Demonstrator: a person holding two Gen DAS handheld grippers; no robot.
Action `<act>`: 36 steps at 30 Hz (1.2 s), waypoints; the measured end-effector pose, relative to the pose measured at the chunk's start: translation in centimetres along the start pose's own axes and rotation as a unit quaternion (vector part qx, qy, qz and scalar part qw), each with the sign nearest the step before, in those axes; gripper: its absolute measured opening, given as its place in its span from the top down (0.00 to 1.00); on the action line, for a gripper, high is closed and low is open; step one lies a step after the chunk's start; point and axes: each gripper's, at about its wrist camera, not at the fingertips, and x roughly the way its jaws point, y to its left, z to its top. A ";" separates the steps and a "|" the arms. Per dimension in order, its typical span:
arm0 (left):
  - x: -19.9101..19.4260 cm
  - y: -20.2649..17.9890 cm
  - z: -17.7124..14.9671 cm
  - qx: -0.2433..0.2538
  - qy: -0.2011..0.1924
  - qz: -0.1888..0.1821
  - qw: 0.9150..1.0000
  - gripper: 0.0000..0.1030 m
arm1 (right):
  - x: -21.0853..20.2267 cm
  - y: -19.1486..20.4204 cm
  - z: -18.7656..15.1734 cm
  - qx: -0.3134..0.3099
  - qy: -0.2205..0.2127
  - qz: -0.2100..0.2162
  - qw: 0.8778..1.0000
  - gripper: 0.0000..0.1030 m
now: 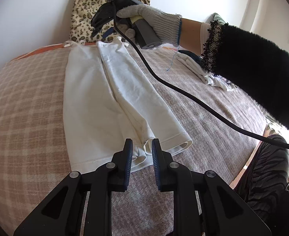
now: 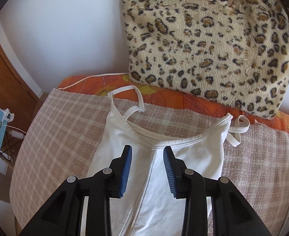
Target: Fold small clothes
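My left wrist view sits low at the hem end of the white top [image 1: 113,98], facing 12 o'clock along it. My right wrist view hangs close over its strap end, facing the leopard cushion [image 2: 213,39]. Both share the top and cushion.

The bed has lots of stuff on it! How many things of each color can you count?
White: 2, the white camisole and the crumpled white cloth
Leopard print: 1, the leopard pillow
Orange flowery: 1, the orange sheet
Beige checked: 1, the plaid blanket
Total: 5
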 end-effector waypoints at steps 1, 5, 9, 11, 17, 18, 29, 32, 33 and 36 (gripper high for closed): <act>-0.3 0.0 -0.3 0.005 -0.003 0.006 1.000 0.83 | -0.3 0.1 -0.1 -0.001 0.003 0.010 1.000 0.66; -0.3 -0.4 -1.2 0.038 -0.004 0.027 0.999 0.82 | -0.6 0.9 -0.7 -0.015 0.016 0.025 0.999 0.66; 0.4 -0.7 -1.4 0.057 0.006 0.031 0.998 0.74 | 0.1 1.3 -1.2 -0.012 0.031 0.040 0.999 0.66; 0.4 -0.5 -1.2 0.058 0.003 0.027 0.998 0.73 | 0.6 1.2 -1.2 -0.006 0.039 0.050 0.998 0.65; 1.5 0.1 -1.4 0.073 0.026 0.038 0.996 0.73 | 0.0 2.0 -3.4 -0.023 0.056 0.064 0.996 0.64; 1.6 0.3 -1.5 0.069 0.030 0.036 0.997 0.73 | -0.4 2.2 -4.2 -0.025 0.059 0.078 0.995 0.64; 2.4 -0.5 -0.5 0.060 0.015 0.024 0.998 0.71 | 0.1 1.7 -5.9 -0.024 0.079 0.087 0.993 0.64; 2.5 -0.5 -0.1 0.059 0.012 0.021 0.998 0.71 | 0.7 1.2 -4.1 -0.012 0.069 0.081 0.994 0.63; 2.5 -0.4 0.0 0.055 0.011 0.016 0.998 0.71 | 0.9 1.1 -3.5 -0.009 0.066 0.077 0.995 0.63; 2.5 -0.4 0.1 0.065 0.007 0.013 0.998 0.71 | 2.0 0.6 -1.9 0.003 0.063 0.063 0.996 0.63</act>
